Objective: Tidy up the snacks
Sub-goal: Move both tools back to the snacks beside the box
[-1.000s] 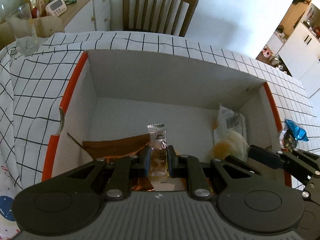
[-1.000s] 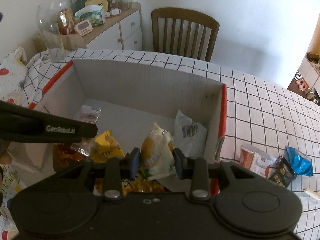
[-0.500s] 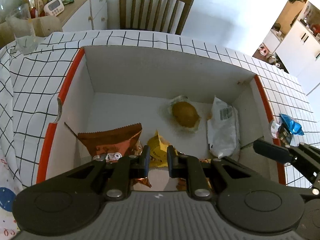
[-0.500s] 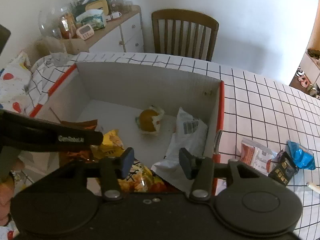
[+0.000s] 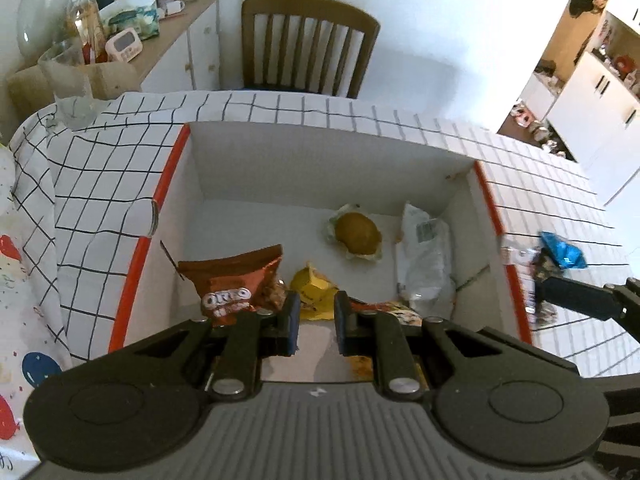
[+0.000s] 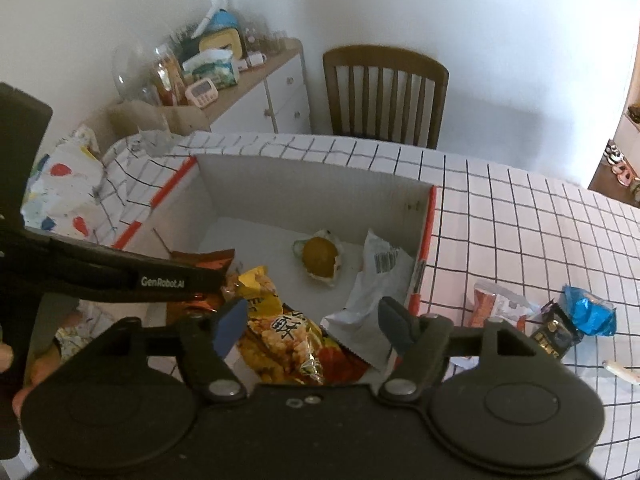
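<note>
At the bottom of the left wrist view, the left gripper [image 5: 314, 326] has its jaws drawn in to a narrow gap with nothing between them. At the bottom of the right wrist view, the right gripper [image 6: 314, 324] stands spread wide, its jaws having just been opening, and nothing is clamped between them.

Just beyond both, in mid-frame, lies the open cardboard box [image 6: 312, 184] with red-taped edges, which holds most of the snacks. Nearest in the right view is a yellow bag of fried snacks [image 6: 284, 336]; to its right a white packet with a barcode [image 6: 372, 292] leans against the right wall. Lower left in the left view sits a brown Oreo bag [image 5: 230, 276]. Farther in, centre of the floor, is a wrapped bun [image 5: 357, 234].

Outside the box, at the right edge of the right view, an orange-and-white packet [image 6: 494, 302], a dark small pack [image 6: 554, 332] and a blue foil wrapper [image 6: 590, 312] lie close together on the checked tablecloth [image 6: 520, 216].

At the top of the frame stand a wooden chair [image 6: 384, 92] and, to the upper left, a cluttered sideboard [image 6: 264, 92].
</note>
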